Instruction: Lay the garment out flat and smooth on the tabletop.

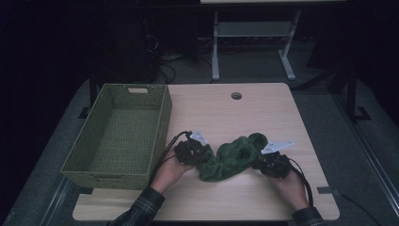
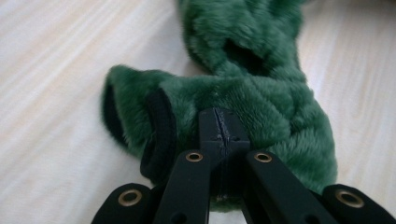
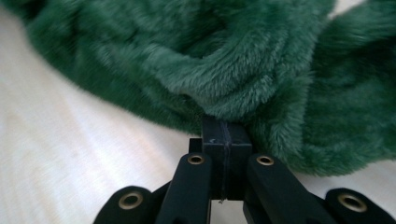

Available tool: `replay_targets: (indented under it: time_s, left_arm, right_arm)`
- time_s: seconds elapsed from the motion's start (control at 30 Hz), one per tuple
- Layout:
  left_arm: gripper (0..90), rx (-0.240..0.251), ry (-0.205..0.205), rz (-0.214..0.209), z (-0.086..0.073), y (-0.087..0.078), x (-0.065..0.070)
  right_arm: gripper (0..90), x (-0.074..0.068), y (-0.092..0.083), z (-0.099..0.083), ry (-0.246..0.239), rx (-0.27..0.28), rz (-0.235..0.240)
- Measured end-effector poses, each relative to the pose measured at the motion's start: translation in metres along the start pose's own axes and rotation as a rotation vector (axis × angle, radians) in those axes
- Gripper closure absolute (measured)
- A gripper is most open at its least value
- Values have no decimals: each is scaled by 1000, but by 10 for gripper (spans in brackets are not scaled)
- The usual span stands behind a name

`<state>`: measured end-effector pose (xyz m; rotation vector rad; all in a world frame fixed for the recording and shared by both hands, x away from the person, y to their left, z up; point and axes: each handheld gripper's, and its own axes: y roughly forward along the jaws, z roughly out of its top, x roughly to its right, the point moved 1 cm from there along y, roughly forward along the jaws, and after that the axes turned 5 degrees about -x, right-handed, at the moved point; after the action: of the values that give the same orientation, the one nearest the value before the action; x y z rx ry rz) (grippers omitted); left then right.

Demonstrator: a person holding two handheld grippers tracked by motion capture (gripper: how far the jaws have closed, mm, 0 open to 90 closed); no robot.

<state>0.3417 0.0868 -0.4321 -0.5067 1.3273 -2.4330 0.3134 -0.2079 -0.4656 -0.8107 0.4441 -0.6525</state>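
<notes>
We judge the green plush garment, lying bunched on the near middle of the worktop right of the woven basket, to be light, limp and floppy, so its two ends are the best holds. Our left gripper is clamped tight on its left end by the black cuff; our right gripper pinches the right end.

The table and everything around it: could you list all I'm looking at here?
Fuzzy cloth: one, dark green, crumpled on the table's near middle.
Basket: one, olive green woven, table's left side, nothing in it.
Table: one, light wood, round hole near the far edge.
Desk frame: one, grey, on the floor behind.
Left gripper: black, shut on the cloth's left end.
Right gripper: black, shut on its right end.
</notes>
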Motion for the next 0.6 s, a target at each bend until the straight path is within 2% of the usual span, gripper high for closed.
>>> replay_targets:
  time_s: [0.07, 0.1, 0.17, 0.2, 0.23, 0.27, 0.37, 0.4, 0.53, 0.6]
  left_arm:
    - [897, -3, 5, -14, -2, -1, 2]
    - [897, 10, -9, -23, -3, 0, 5]
    - [897, 4, 9, -35, -4, 0, 7]
    - [897, 11, 4, -42, -5, 0, 10]
    - [897, 9, 16, -48, -5, 1, 11]
    - [897, 7, 21, -56, -5, 2, 13]
    - [897, 11, 29, -77, -5, 5, 19]
    - [897, 14, 31, -85, -4, 6, 20]
    - [897, 24, 40, -114, -1, 11, 25]
    - [897, 30, 49, -132, 1, 15, 28]
  right_arm:
    - [900, 5, 3, 6, 10, 15, -2]
    - [900, 8, 6, 9, 12, -2, -1]
    - [900, 12, 11, 16, 9, 3, -17]
    - [900, 14, 13, 18, 11, 11, -12]
    - [900, 16, 16, 22, 17, -6, -12]
    - [900, 19, 18, 25, 0, -7, -22]
    - [900, 24, 24, 32, 13, 18, -26]
    - [900, 27, 27, 35, 10, -4, -26]
    - [900, 31, 34, 43, 6, 21, -42]
    - [900, 35, 39, 45, 14, 15, -28]
